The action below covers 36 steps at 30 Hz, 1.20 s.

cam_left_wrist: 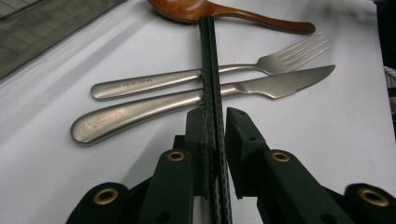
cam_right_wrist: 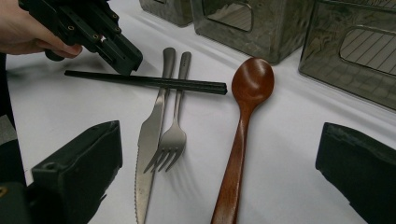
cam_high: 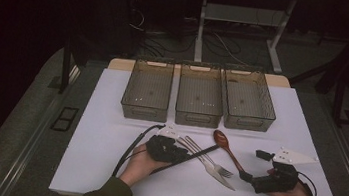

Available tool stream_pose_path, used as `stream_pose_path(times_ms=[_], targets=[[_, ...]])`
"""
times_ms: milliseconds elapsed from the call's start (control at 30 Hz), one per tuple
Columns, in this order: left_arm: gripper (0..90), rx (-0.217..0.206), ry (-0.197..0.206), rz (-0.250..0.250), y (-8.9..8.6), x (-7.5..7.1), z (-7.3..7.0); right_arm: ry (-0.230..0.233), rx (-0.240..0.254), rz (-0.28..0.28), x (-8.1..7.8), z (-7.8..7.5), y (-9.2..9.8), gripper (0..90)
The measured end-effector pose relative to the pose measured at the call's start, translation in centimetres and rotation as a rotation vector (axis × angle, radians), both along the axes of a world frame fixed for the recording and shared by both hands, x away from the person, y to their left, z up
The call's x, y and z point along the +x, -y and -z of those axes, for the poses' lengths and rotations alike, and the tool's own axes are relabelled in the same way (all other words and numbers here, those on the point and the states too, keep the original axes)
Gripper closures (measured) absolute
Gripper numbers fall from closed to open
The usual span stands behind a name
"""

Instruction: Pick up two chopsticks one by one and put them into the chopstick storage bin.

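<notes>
Left tongs pinching the black chopsticks near one end, both sticks lying across the knife and fork on the worktop. Best lifted straight up and kept level, so neither stick slips nor drags the cutlery. Right tongs spread wide, idle at 4 o'clock beside the wooden spoon.

Dim room; grey floor, white desk legs and loose cables behind white table.
</notes>
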State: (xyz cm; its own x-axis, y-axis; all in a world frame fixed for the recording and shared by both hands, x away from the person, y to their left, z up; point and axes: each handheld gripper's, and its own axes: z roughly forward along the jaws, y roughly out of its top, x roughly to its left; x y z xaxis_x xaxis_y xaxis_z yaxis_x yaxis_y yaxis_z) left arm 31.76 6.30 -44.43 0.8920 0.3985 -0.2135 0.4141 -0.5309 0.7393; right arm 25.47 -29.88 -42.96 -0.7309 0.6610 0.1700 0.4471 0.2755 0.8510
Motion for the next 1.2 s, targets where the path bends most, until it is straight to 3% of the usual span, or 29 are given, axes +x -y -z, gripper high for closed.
stream_pose_path(times_ms=[833,1200], targets=[[78.8,0.059,0.029,-0.014,0.18,0.11,0.69,0.001,0.004,-0.001,-0.03,-0.05,0.04,0.0],[81.5,0.061,0.025,-0.032,0.28,-0.06,0.84,0.002,0.009,-0.002,-0.04,-0.09,0.06,0.0]])
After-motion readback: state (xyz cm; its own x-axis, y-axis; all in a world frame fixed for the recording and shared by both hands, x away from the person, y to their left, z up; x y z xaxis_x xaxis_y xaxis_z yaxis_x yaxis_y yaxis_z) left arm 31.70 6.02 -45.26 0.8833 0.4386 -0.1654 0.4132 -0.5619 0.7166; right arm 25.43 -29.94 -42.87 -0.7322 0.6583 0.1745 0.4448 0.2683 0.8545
